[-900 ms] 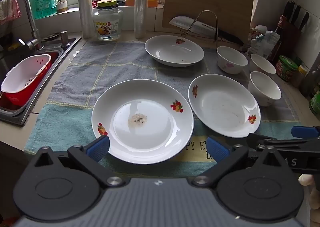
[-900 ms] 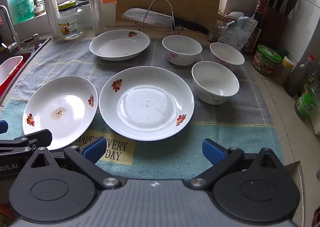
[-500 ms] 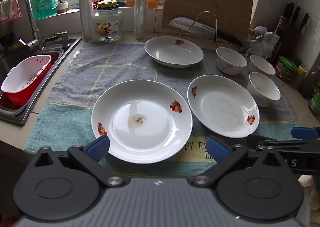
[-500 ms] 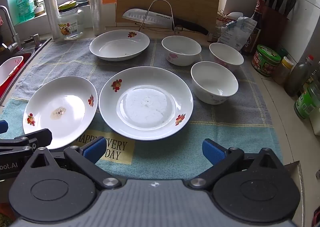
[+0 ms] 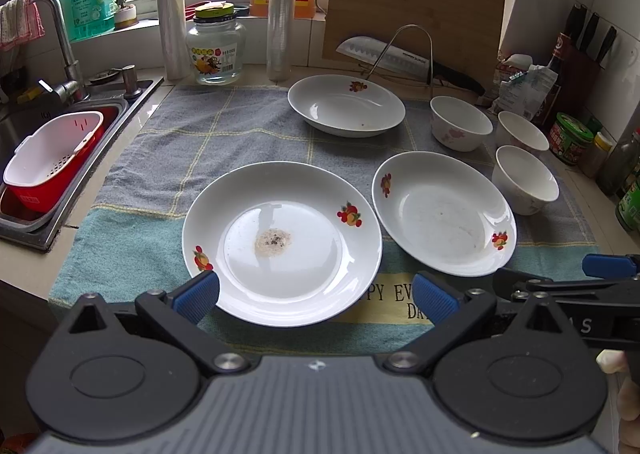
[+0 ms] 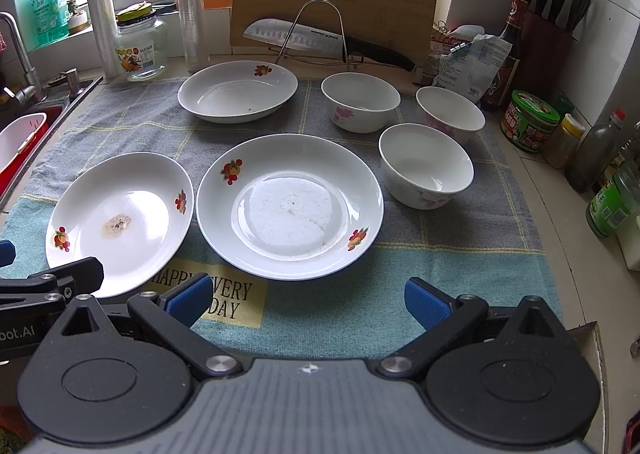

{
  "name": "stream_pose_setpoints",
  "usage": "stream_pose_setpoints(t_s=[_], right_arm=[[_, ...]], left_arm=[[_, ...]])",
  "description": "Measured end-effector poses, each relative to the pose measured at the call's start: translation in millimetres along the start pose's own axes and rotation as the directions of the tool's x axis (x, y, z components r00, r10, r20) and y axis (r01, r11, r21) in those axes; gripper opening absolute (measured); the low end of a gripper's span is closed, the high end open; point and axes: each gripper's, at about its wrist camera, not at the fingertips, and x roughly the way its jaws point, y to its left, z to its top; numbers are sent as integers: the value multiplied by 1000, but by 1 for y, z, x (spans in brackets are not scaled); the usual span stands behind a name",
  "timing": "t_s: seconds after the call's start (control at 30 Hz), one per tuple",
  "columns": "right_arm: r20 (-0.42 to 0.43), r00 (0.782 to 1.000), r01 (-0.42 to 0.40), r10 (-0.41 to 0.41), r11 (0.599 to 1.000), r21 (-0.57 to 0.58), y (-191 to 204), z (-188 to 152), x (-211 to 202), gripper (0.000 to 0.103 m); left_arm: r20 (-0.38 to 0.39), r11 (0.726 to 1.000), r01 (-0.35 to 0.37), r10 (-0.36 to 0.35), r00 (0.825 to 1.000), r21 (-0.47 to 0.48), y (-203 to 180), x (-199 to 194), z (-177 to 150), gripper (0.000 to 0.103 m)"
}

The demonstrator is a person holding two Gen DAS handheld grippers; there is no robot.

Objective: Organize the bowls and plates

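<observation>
Three white plates with fruit prints lie on a towel: a stained left plate [image 5: 282, 242] [image 6: 120, 220], a middle plate [image 5: 442, 212] [image 6: 290, 206] and a far plate [image 5: 346, 104] [image 6: 238, 90]. Three white bowls [image 6: 360, 100] [image 6: 450, 112] [image 6: 426, 164] stand at the right; they also show in the left wrist view [image 5: 460, 122] [image 5: 522, 130] [image 5: 526, 178]. My left gripper [image 5: 316, 296] is open and empty, just before the stained plate's near rim. My right gripper [image 6: 306, 298] is open and empty, in front of the middle plate.
A sink [image 5: 44, 158] with a red and white colander [image 5: 48, 158] is at the left. A glass jar [image 5: 216, 48], rolls, a cutting board [image 5: 412, 2] and a knife on a rack [image 6: 320, 40] line the back. Bottles and jars [image 6: 530, 120] stand at the right.
Both grippers have drifted very slightly; the plates and bowls sit a touch higher in each view. Nothing was taken hold of or moved.
</observation>
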Motion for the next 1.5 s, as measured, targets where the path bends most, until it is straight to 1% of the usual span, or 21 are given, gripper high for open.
stream_pose_setpoints(t_s=[1.5], right_arm=[[2,1000,-3,3,1000,5,-3,7,-3,103]], left_arm=[[5,1000,-2,2,1000,3,-4,-5,1,102]])
